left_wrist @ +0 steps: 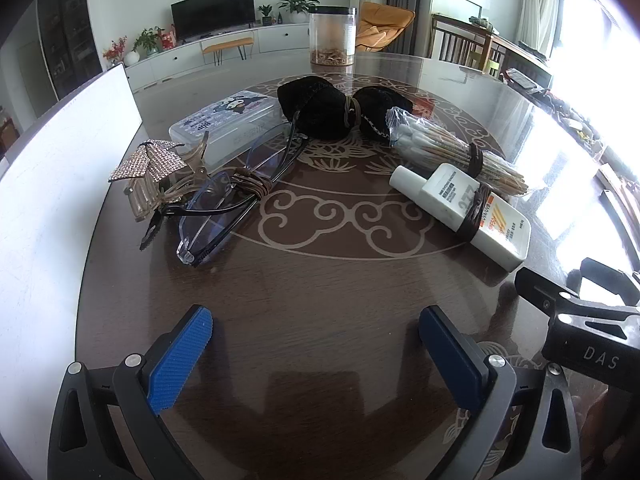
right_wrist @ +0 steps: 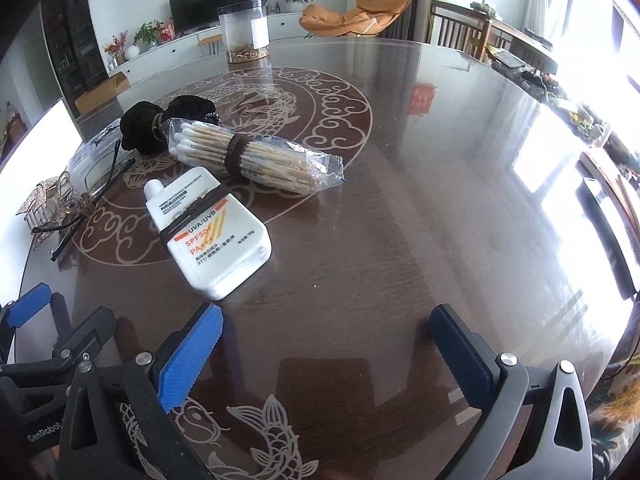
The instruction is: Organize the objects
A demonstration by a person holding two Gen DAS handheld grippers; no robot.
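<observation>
Glossy dark wood with a pale cloud-and-dragon inlay forms the round table [left_wrist: 320, 304], a living room behind it. From the left wrist view, folded glasses [left_wrist: 224, 208] bound with a brown band lie touching a rhinestone hair clip [left_wrist: 154, 176], near a clear case [left_wrist: 224, 124]; a black bow [left_wrist: 340, 108], bagged cotton swabs [left_wrist: 452, 152] and a sunscreen bottle [left_wrist: 468, 208] lie to the right. The left gripper [left_wrist: 316, 344] hangs wide open over bare wood, holding nothing. From the right wrist view, the sunscreen bottle [right_wrist: 212, 236] lies nearest, the swabs [right_wrist: 256, 156] just beyond. The right gripper [right_wrist: 326, 344] is likewise spread wide and empty. Judging from this, a good pick would straddle the bottle's narrow sides squarely before closing.
</observation>
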